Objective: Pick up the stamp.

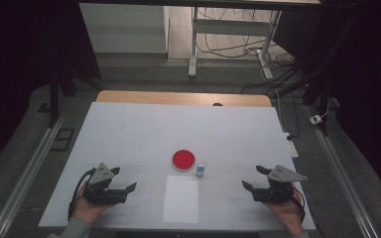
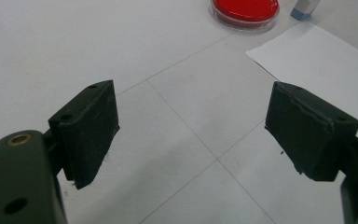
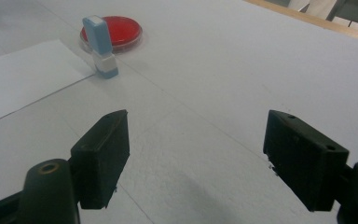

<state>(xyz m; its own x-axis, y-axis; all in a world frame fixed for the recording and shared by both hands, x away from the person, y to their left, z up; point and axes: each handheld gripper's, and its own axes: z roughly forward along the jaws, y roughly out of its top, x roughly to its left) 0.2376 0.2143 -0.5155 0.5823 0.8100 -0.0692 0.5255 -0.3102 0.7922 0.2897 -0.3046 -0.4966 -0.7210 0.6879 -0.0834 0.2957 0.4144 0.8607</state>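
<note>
Both grippers sit at the table's (image 1: 129, 129) near edge from above: left gripper (image 1: 124, 179), right gripper (image 1: 254, 177), jaws wide, empty. Between them I see paper (image 1: 181, 198), with the red dish (image 1: 184, 159) and stamp (image 1: 200, 169) just beyond. Left gripper view: wide jaws, dish (image 2: 244, 10) far ahead. Right gripper view: stamp (image 3: 100, 46) upright, beside the dish (image 3: 116, 29).

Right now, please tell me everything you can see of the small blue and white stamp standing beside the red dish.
The small blue and white stamp is a narrow upright block: a light blue upper body, a white band below it and a blue foot. It looks like plastic. It stands on the white table, just right of the round red dish, close to it, near the far right corner of the white paper sheet. No jaws touch it.
</note>
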